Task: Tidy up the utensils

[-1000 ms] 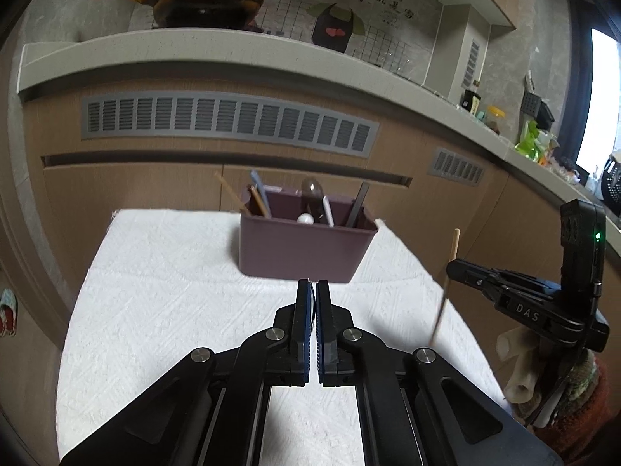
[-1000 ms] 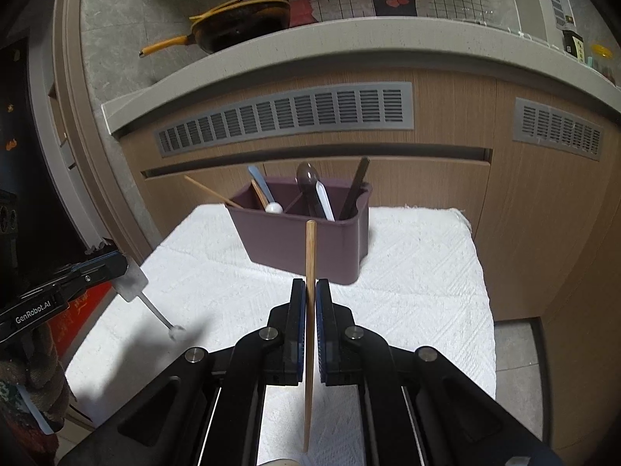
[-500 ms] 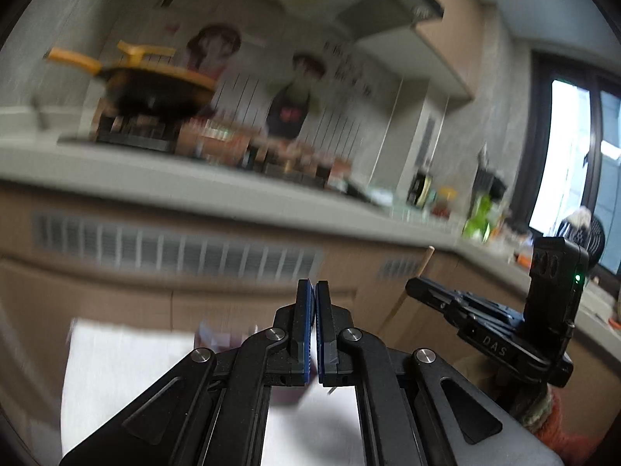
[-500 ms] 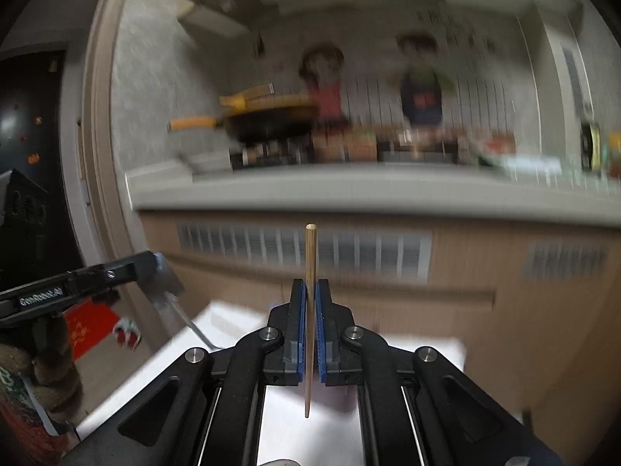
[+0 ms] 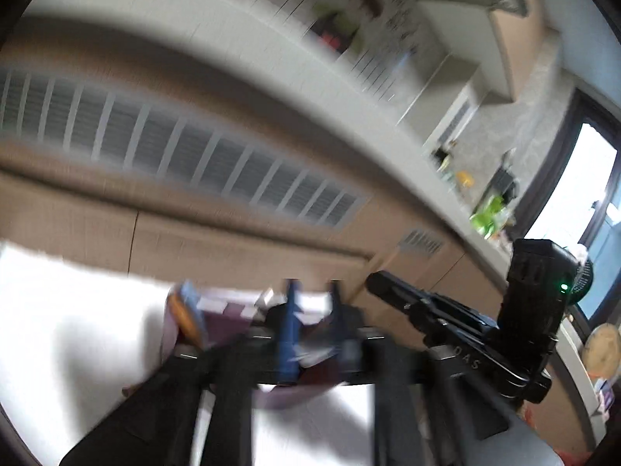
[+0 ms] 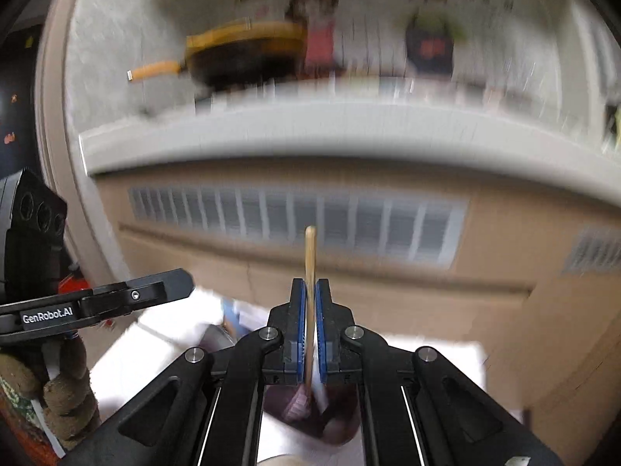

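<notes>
My right gripper (image 6: pixel 309 291) is shut on a wooden chopstick (image 6: pixel 310 260) that stands upright between the blue pads, right over the purple utensil caddy (image 6: pixel 310 415), which shows blurred below the jaws. In the left wrist view my left gripper (image 5: pixel 312 303) is open, blue pads apart, empty, just above the purple caddy (image 5: pixel 217 310) with several utensils in it. The right gripper (image 5: pixel 446 322) and the chopstick (image 5: pixel 382 268) also show in the left wrist view to the right. The left gripper (image 6: pixel 116 295) also shows in the right wrist view at the left.
The caddy stands on a white cloth-covered table (image 5: pixel 70 330). Behind it is a wooden cabinet front with a vent grille (image 6: pixel 295 225) under a grey counter (image 6: pixel 349 132). A yellow-handled pan (image 6: pixel 240 54) sits on the counter. Both views are motion-blurred.
Both grippers dropped back down toward the caddy after tilting up. The left gripper opened and rolled sideways. The right still holds the chopstick.
</notes>
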`<control>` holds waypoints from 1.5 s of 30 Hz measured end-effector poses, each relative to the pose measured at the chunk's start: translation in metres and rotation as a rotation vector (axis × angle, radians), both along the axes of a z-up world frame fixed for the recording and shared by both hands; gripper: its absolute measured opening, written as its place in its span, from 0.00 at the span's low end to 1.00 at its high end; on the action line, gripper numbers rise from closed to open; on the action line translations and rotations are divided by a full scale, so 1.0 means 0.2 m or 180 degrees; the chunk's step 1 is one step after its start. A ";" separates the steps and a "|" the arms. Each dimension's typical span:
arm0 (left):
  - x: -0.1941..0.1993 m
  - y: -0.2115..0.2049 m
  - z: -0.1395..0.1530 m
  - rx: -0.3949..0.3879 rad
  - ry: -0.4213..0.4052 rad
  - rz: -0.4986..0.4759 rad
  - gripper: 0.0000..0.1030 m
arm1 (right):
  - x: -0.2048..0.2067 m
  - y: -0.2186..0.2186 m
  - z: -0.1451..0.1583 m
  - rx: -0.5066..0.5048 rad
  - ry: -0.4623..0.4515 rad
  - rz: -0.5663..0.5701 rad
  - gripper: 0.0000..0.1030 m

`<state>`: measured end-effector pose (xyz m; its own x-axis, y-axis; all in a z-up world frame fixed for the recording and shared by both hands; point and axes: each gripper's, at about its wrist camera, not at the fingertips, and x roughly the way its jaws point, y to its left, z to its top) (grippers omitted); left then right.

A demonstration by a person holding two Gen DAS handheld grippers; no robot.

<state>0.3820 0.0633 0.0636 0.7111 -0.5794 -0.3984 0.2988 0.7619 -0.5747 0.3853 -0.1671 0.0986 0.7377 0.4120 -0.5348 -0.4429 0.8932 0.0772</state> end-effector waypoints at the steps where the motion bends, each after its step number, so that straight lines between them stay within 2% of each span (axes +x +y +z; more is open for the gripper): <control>1: -0.01 0.00 -0.04 0.0044 0.0041 0.0036 0.48 | 0.03 -0.01 -0.08 0.0014 0.0205 -0.0015 0.06; 3: -0.06 0.01 -0.08 0.0170 0.0037 0.0151 0.51 | 0.05 -0.04 -0.19 0.0076 0.0483 -0.0095 0.07; 5: -0.15 0.03 -0.10 0.0316 0.0025 0.0327 0.52 | -0.01 -0.07 -0.25 0.0066 0.0522 -0.0123 0.09; 7: -0.28 0.04 -0.11 0.0511 -0.0047 0.0553 0.55 | -0.11 -0.08 -0.28 0.0015 0.0476 -0.0133 0.09; 9: -0.44 0.01 -0.11 0.0819 -0.0157 0.0797 0.61 | -0.24 -0.11 -0.29 0.0041 0.0437 -0.0128 0.09; 11: -0.59 -0.03 -0.12 0.1067 -0.0248 0.0940 0.63 | -0.36 -0.14 -0.30 0.0123 0.0400 -0.0130 0.09; 14: -0.80 -0.08 -0.15 0.1294 -0.0321 0.1049 0.64 | -0.57 -0.17 -0.29 0.0215 0.0239 -0.0120 0.10; 18: -1.02 -0.16 -0.17 0.1499 -0.0303 0.1121 0.64 | -0.82 -0.19 -0.27 0.0233 0.0012 -0.0138 0.28; 21: -1.13 -0.22 -0.18 0.1682 -0.0216 0.1210 0.64 | -0.95 -0.20 -0.28 0.0159 -0.0011 -0.0202 0.29; 30: -1.29 -0.31 -0.21 0.1739 -0.0128 0.1158 0.63 | -1.18 -0.26 -0.33 0.0202 -0.0005 -0.0313 0.29; 33: -1.30 -0.33 -0.20 0.1761 -0.0126 0.1140 0.63 | -1.21 -0.26 -0.35 0.0110 0.0006 -0.0319 0.29; 45: -1.32 -0.35 -0.19 0.1755 -0.0133 0.1076 0.63 | -1.23 -0.26 -0.36 0.0088 0.0013 -0.0309 0.29</control>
<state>0.1182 -0.0064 0.0265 0.8398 -0.0390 -0.5415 0.0043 0.9979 -0.0653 0.1395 -0.2190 0.0268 0.7728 0.3532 -0.5273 -0.3539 0.9295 0.1039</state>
